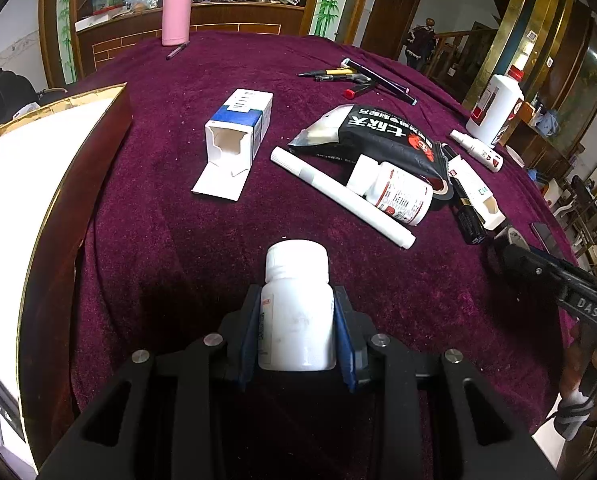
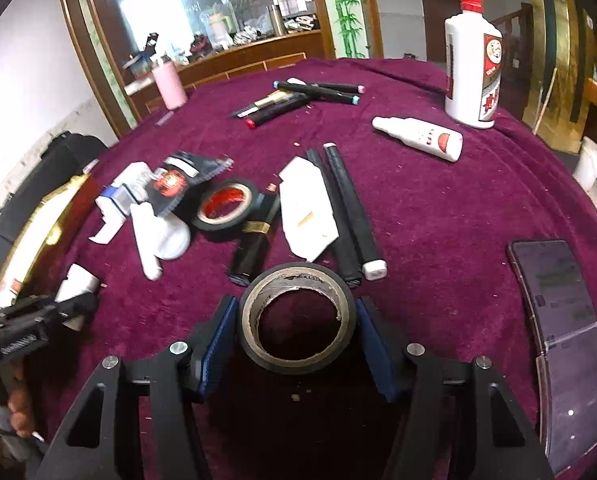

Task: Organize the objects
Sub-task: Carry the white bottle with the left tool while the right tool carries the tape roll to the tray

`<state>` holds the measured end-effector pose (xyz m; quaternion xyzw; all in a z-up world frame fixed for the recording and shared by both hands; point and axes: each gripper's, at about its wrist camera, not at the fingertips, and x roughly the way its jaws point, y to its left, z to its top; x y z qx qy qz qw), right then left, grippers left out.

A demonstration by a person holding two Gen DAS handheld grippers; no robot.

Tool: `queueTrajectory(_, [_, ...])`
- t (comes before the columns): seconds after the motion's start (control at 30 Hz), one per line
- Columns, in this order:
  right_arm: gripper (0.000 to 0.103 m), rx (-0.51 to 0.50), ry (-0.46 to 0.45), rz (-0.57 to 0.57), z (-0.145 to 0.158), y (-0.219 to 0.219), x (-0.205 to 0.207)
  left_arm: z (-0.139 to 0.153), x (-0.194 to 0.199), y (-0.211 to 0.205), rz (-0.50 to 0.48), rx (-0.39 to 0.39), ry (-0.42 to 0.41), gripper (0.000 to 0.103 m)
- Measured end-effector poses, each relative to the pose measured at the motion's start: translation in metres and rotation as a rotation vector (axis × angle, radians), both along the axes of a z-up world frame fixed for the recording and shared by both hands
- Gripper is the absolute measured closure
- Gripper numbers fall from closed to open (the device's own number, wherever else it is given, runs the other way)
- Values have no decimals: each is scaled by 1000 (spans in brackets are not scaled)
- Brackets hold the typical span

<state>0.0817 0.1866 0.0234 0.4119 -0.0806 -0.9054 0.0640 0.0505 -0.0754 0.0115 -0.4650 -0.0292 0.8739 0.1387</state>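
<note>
A white pill bottle sits clamped in the left gripper; the right gripper, half-spread, pinches a black tape roll.

surface: covered in maroon cloth, velvety, matt, flecked with pale crumbs
bottle: white plastic, smooth, faint sheen
left claw: matt black plastic, blue ribbed pads, bright metal bolts
tape roll: black, matt, torn paper core
carton: white and blue card
phone: glossy dark screen
</note>
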Motion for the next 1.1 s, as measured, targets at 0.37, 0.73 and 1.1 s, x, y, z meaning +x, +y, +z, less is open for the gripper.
queueTrajectory(0.37, [39,-26,28,69,11,-26,7,3,3,-4,3,30,-10,71])
queueTrajectory(0.73, [39,-41,31,131,11,-48,8,13,11,-10,15,45,-17,71])
queueTrajectory(1.1, [39,-56,19,173,5,-62,8,28,21,-30,55,77,3,71])
